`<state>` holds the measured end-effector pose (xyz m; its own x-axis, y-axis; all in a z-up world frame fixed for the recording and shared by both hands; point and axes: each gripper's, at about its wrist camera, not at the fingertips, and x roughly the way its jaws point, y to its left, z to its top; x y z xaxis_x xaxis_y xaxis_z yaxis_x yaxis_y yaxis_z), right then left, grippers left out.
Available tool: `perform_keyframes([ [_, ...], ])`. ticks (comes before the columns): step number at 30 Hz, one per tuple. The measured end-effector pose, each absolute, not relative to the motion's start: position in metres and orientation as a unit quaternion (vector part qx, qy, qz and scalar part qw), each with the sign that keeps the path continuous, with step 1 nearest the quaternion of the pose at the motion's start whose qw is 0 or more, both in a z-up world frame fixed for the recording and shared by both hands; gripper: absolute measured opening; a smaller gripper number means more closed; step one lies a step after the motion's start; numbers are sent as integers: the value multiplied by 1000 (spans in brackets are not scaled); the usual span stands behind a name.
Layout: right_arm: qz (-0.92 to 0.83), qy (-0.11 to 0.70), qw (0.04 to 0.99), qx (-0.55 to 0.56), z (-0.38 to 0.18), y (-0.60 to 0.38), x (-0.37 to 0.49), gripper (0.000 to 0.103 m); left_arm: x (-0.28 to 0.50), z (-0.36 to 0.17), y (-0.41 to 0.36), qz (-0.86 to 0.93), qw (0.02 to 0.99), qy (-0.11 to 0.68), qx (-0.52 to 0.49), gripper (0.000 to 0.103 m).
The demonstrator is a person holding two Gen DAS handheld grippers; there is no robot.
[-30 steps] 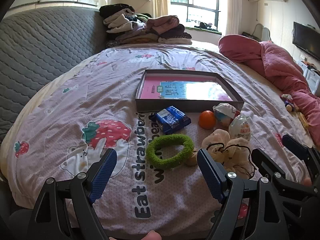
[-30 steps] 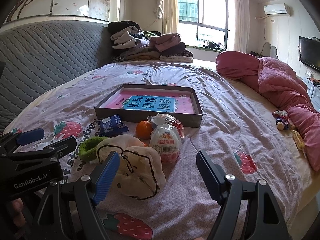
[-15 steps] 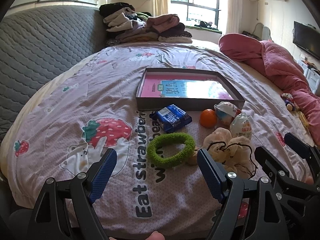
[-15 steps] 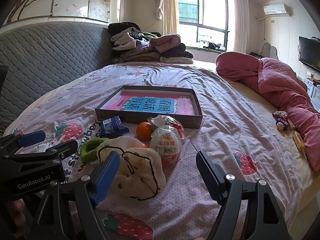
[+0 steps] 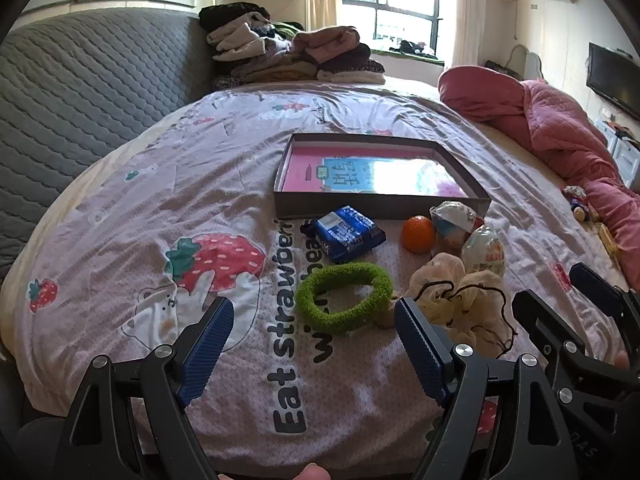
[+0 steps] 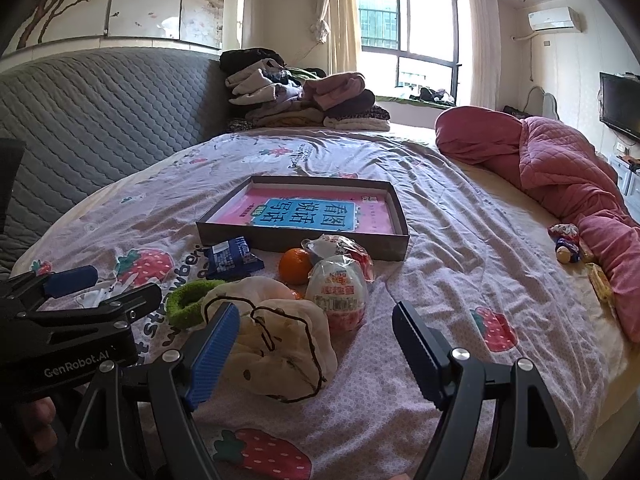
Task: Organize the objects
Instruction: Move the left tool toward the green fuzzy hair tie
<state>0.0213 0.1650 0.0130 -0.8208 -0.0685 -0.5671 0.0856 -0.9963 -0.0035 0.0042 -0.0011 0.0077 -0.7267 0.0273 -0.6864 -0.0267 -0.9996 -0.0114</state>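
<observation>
Left tongs [image 5: 310,334] wide open, empty, hovering low over the bed [image 5: 120,208], lined up on the green hair tie [image 5: 345,297] lying flat just beyond the fingertips. Right tongs [image 6: 314,334] also wide open, empty; the cream cloth pouch [image 6: 280,344] sits just ahead, against the left pad.

Clutter is bunched on the near side of the shallow box [image 5: 380,210]: blue snack packet [image 5: 347,233] touching or just off its near wall, orange [image 5: 418,233] to the right, then a wrapped toy egg [image 6: 338,294] and a second wrapped egg [image 5: 454,220] behind it. Likely staged there so each item goes over the low wall in a short lift.

Box holds only a pink-and-blue book [image 6: 304,212], so plenty of room inside. Open sheet left of the hair tie; pouch touches its right side, so approach from the left. Pink quilt [image 6: 560,160] far right, clothes pile [image 6: 300,96] far back, both well apart.
</observation>
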Motion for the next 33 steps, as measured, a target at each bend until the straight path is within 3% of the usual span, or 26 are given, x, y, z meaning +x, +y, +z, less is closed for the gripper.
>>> perform_keyframes([
  [33,-924,13,70,376,-17,162,13,78,-5,-33,0,905,32,53,-421,83],
])
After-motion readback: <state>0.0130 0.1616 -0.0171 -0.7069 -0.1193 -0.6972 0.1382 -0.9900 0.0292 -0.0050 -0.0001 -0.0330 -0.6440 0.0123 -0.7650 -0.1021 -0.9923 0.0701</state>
